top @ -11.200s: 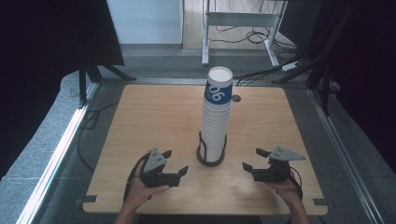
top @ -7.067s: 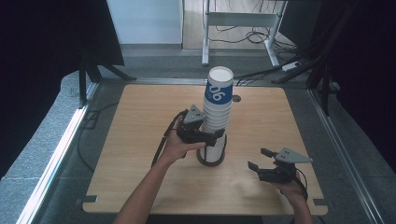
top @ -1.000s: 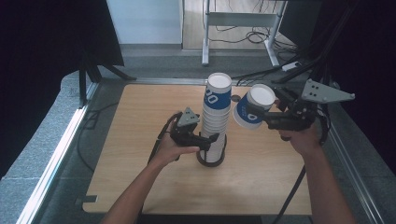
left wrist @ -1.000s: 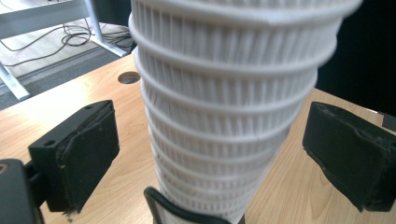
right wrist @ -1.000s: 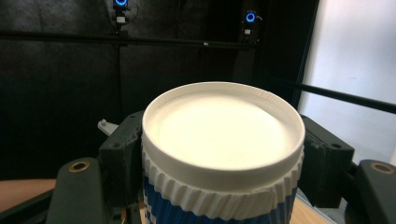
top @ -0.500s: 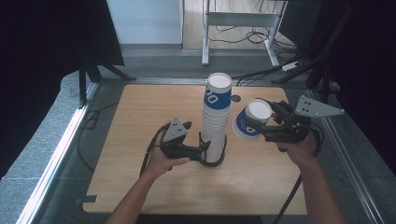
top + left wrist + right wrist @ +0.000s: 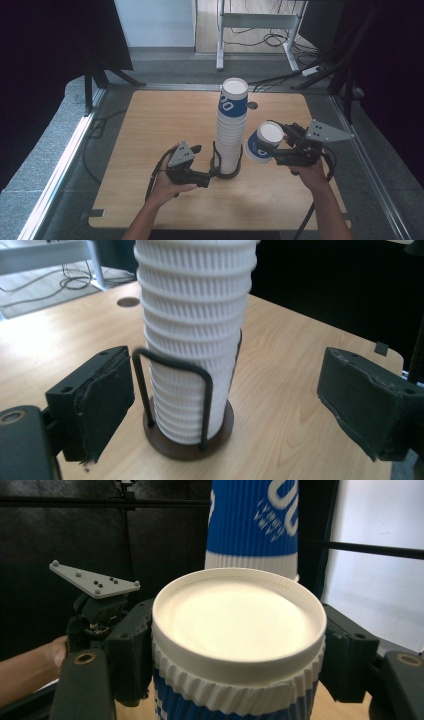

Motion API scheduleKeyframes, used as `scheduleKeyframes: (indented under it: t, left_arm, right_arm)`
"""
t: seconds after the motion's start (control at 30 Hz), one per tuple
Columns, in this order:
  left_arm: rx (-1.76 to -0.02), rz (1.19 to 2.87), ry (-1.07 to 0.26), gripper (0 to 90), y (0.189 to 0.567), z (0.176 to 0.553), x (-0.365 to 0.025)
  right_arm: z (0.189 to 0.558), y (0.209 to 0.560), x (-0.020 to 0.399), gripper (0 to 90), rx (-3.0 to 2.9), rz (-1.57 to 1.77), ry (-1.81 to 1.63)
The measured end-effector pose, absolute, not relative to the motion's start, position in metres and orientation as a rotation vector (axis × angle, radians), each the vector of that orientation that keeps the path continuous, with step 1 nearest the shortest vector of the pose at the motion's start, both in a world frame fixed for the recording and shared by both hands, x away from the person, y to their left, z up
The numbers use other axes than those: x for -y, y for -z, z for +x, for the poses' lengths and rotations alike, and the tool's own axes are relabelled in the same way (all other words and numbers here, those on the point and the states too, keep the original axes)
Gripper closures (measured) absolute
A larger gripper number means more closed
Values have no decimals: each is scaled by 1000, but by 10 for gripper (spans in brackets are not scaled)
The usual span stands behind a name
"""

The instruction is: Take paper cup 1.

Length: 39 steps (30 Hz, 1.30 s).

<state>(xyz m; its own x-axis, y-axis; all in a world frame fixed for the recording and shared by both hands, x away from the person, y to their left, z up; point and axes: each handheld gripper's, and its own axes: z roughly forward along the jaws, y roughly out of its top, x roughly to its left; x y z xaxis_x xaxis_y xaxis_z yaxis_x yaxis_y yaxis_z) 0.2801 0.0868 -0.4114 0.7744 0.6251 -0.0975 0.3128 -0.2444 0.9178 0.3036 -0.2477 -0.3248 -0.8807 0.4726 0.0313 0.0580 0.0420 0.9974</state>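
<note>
Loose cup (image 7: 264,144), blue and white, ribbed: clamped between the jaws of the right gripper (image 7: 280,149), off the table, just right of the stack (image 7: 232,126), tilted, its white end facing up toward the high camera. In the right gripper view, cup (image 7: 239,645) sits between 2 black jaws, both pressed on its ribbed wall. Stack of nested cups stands upright mid-table in a wire holder (image 7: 220,165) on a round dark base; top cup blue, lower ones show white ribbed rims. Left gripper (image 7: 205,177) low at the holder's left, jaws apart and just been closing; in the left gripper view, stack (image 7: 195,335) and holder (image 7: 172,390) lie between the pads, left pad close beside the wire, right pad well apart. Table (image 7: 150,125) light wood.
</note>
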Motion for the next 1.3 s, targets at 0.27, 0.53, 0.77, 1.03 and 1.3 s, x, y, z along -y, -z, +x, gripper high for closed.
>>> scheduleKeyframes:
  t: [0.27, 0.53, 0.77, 1.03, 1.3]
  left_arm:
    - [-739, 1842, -316, 84, 426, 272, -92]
    - [-731, 1848, -307, 100, 434, 266, -90]
    - [-726, 1850, -292, 100, 436, 263, -89]
    - [-720, 1868, -288, 100, 439, 258, -90]
    - [-723, 1875, -280, 100, 444, 254, -92]
  right_arm:
    - [296, 346, 239, 284, -2031, 543, -1871]
    - [292, 376, 229, 284, -2062, 577, -1881]
    - [293, 396, 225, 284, -2084, 612, -1887]
    - [291, 414, 221, 285, -2104, 642, -1864]
    - [291, 429, 207, 285, -2141, 632, -1841]
